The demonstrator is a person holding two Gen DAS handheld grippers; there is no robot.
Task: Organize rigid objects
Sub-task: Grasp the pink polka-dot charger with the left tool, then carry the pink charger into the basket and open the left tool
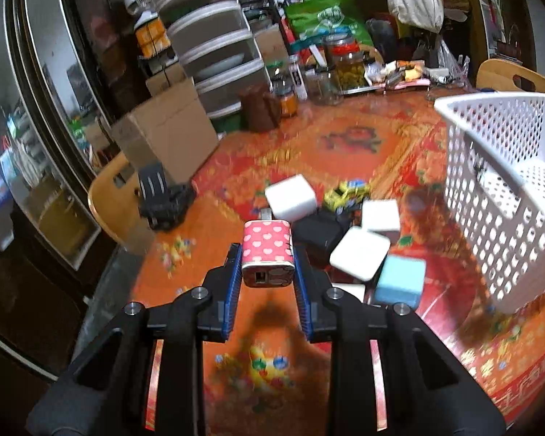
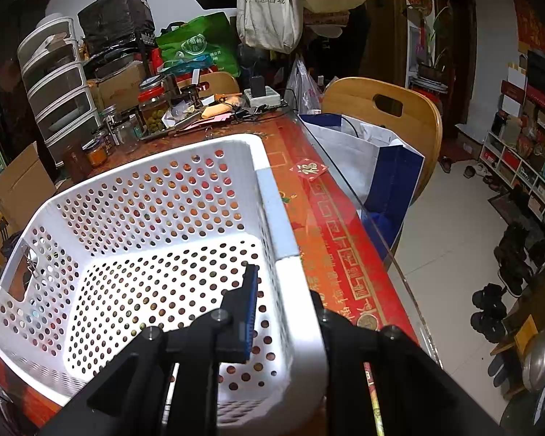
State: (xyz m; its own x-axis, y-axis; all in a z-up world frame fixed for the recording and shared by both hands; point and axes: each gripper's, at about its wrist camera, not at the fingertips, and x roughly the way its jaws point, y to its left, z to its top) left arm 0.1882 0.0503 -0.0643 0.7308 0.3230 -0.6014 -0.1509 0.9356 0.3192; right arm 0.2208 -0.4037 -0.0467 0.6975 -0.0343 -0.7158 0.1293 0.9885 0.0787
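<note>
We see the left gripper (image 1: 269,269) with its blue-padded fingers (image 1: 232,290) clamped on a small pink block patterned with white hearts (image 1: 267,250), which it holds clear above the red and orange patterned surface (image 1: 309,152). The block's shadow falls on the cloth below it. Beyond it lies a loose cluster: three white rounded cubes (image 1: 290,198), a black block (image 1: 314,234), a pale blue cube (image 1: 401,281) and a yellow-green toy vehicle (image 1: 347,194), all near one another. A white perforated plastic basket (image 1: 501,196) stands to the right of the cluster.

In the right wrist view, the right gripper (image 2: 287,312) is closed on the basket's near right wall (image 2: 298,327), one finger (image 2: 249,312) inside and the other outside. We see nothing lying in the basket's interior. A wooden chair (image 2: 381,109) and a blue and white bag (image 2: 381,167) stand past the surface's edge.
</note>
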